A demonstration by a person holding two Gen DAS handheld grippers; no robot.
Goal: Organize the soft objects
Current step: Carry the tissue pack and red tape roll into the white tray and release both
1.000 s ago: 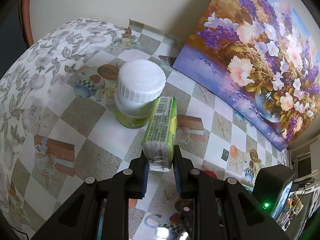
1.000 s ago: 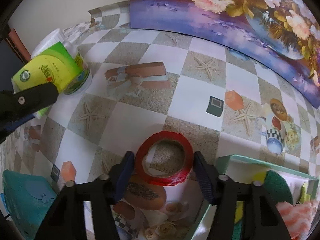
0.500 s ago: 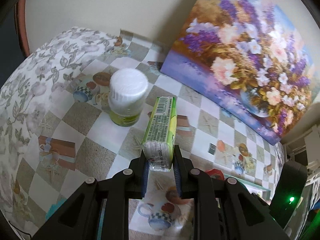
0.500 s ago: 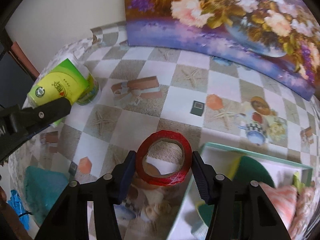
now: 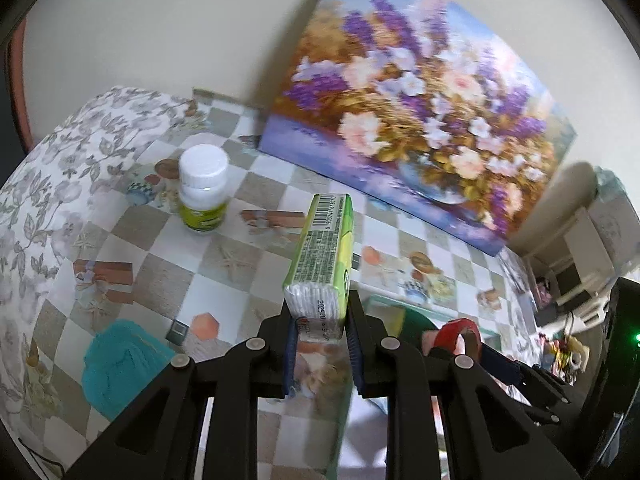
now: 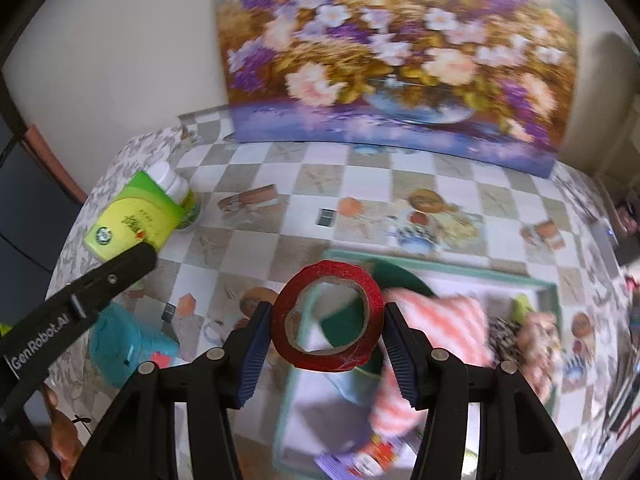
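Observation:
My left gripper [image 5: 319, 330] is shut on a green tissue pack [image 5: 324, 252] and holds it above the table; the pack also shows in the right wrist view [image 6: 132, 216]. My right gripper [image 6: 326, 334] is shut on a red tape roll [image 6: 327, 320], held above the left edge of a green-rimmed tray [image 6: 460, 270]. The tray holds a dark green pad [image 6: 396, 278], a pink striped cloth [image 6: 444, 316] and other soft items. The roll also shows in the left wrist view [image 5: 456, 334].
A white-capped bottle [image 5: 203, 190] stands at the far left of the checked tablecloth [image 5: 240, 276]. A teal cloth [image 5: 116, 364] lies at the near left. A flower painting [image 5: 420, 128] leans on the wall behind.
Both grippers have risen and drawn back from the table with their loads. The right gripper has moved right, over the tray's edge. The bottle now looks farther away.

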